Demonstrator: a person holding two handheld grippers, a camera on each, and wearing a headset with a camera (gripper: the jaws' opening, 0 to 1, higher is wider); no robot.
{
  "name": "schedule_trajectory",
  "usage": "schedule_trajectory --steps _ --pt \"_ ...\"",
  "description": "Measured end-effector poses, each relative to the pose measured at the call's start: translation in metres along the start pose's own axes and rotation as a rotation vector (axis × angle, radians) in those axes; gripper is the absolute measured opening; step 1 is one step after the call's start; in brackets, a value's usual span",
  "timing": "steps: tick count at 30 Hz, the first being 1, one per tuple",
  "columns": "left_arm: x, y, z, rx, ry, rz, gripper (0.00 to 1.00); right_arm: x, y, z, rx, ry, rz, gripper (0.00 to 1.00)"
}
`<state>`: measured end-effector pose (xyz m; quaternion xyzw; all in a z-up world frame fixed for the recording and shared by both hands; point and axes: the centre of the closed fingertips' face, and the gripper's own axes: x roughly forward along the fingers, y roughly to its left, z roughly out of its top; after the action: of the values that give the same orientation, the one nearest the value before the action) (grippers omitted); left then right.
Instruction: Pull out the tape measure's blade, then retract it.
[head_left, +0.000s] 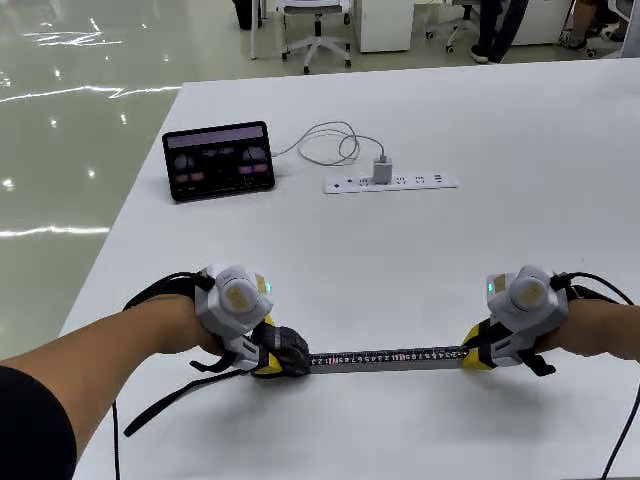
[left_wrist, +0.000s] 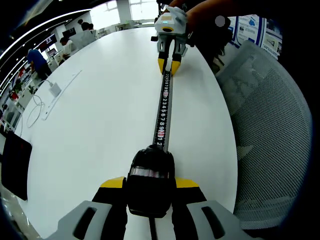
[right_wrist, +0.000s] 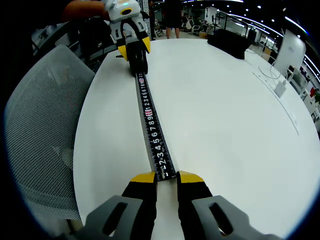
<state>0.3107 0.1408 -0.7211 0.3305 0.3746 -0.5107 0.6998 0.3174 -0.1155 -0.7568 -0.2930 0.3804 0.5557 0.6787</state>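
Black tape case, one, clamped in left tongs; one blade, end pinched by right tongs.

The tape measure's black case sits near the front edge of the white table, clamped in the left gripper. Its dark blade, printed with white numerals, is drawn out straight along the tabletop. The blade's tip is pinched in the right gripper.
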Motion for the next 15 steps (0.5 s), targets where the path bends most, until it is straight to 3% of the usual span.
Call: schedule_trajectory --steps 15 --pt "-0.0001 0.0003 0.0002 0.004 0.001 0.0 0.3 0.0004 -0.0013 -0.001 0.012 -0.001 -0.006 0.1"
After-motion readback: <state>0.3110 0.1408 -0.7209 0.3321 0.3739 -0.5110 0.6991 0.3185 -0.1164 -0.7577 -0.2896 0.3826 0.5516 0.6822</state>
